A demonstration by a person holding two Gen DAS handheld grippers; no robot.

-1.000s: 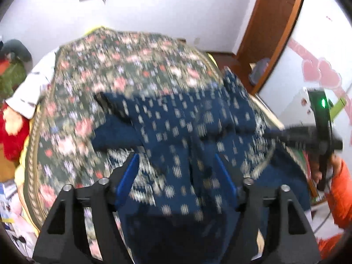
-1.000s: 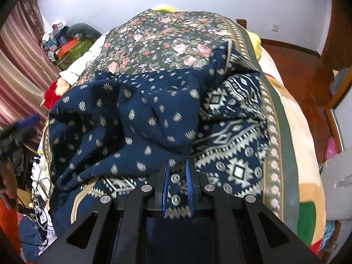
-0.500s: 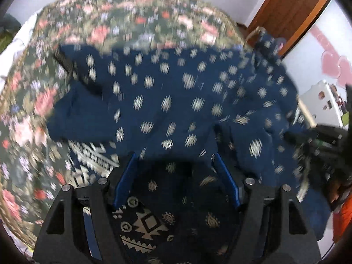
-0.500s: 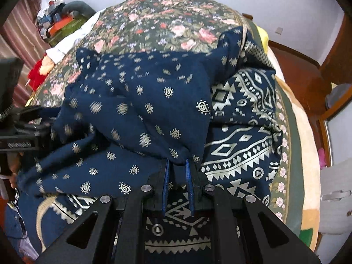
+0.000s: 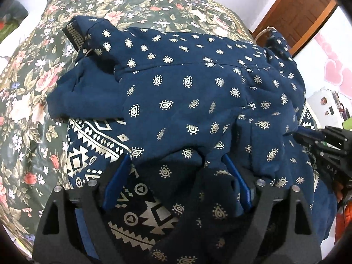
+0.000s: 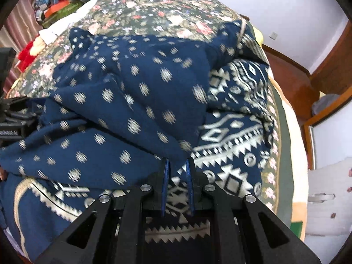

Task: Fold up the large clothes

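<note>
Left-wrist view: the left gripper (image 5: 176, 165) has its blue fingers (image 5: 116, 180) spread wide apart, with a ridge of the navy garment (image 5: 187, 92) bunched between them but not clamped. The garment lies ahead of the fingers on the floral bedspread (image 5: 33, 101), its paisley-dotted upper layer turned over the geometric-border panel (image 5: 92, 145), which shows beside and beneath the left finger. A cuff or collar end (image 5: 77, 30) sits at the far left of the cloth.

Right-wrist view: the right gripper (image 6: 177, 171) has its fingers (image 6: 165, 182) drawn close together, with only a narrow gap; cloth enters that gap, so it appears to pinch the garment's edge, though motion blur leaves contact uncertain. The folded-over layer rises just ahead of the fingertips.

Assessment: the right side holds the fold line in place while the left, released, is free to reposition. The fold looks partly made; wrinkles remain across the top layer.
</note>
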